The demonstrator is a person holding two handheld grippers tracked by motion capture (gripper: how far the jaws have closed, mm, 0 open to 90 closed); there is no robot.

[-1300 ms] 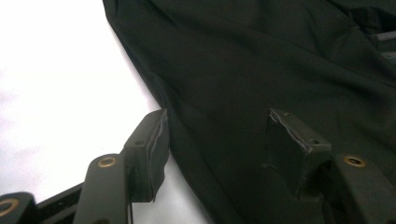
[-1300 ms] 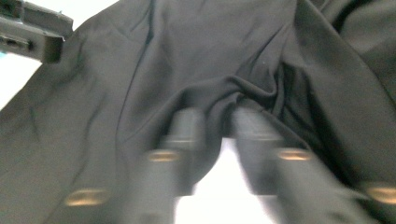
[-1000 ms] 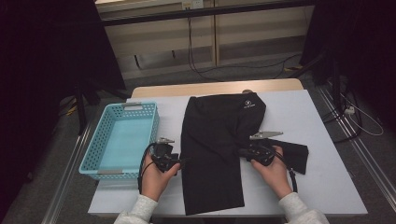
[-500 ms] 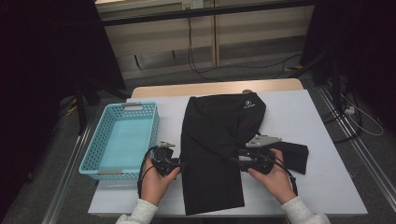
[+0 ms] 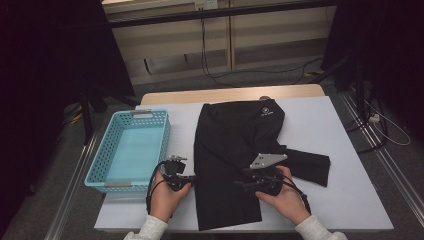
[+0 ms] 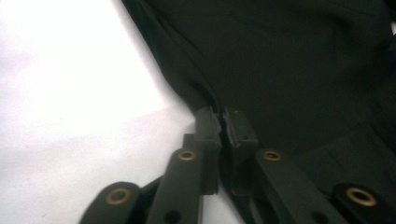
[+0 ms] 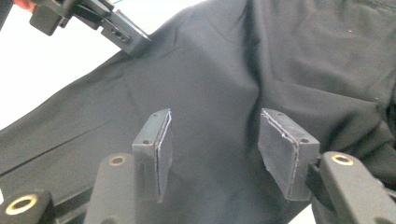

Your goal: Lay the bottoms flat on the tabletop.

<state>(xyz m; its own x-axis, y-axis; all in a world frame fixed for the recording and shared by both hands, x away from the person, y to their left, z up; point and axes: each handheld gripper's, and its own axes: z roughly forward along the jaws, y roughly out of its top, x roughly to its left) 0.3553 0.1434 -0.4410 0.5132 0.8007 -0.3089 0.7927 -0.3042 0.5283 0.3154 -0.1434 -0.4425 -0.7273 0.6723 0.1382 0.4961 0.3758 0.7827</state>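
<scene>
A black garment (image 5: 235,145) lies spread down the middle of the white table (image 5: 350,190), with one part sticking out to the right. My left gripper (image 5: 192,179) is at its left edge. In the left gripper view the jaws (image 6: 220,119) are shut on that cloth edge (image 6: 289,70). My right gripper (image 5: 241,183) hovers over the garment's lower middle and points left. Its jaws have just been opening. In the right gripper view they (image 7: 215,140) stand open above the cloth (image 7: 280,60) and pinch nothing. The left gripper (image 7: 126,35) shows at that view's top left.
A light blue basket (image 5: 100,165) with nothing in it stands at the table's left side, close to my left hand. Bare white table lies to the right of the garment. Cables run across the floor beyond the far edge.
The left jaws have shut on the garment's left edge. The right gripper has opened and shifted a little left over the cloth.
</scene>
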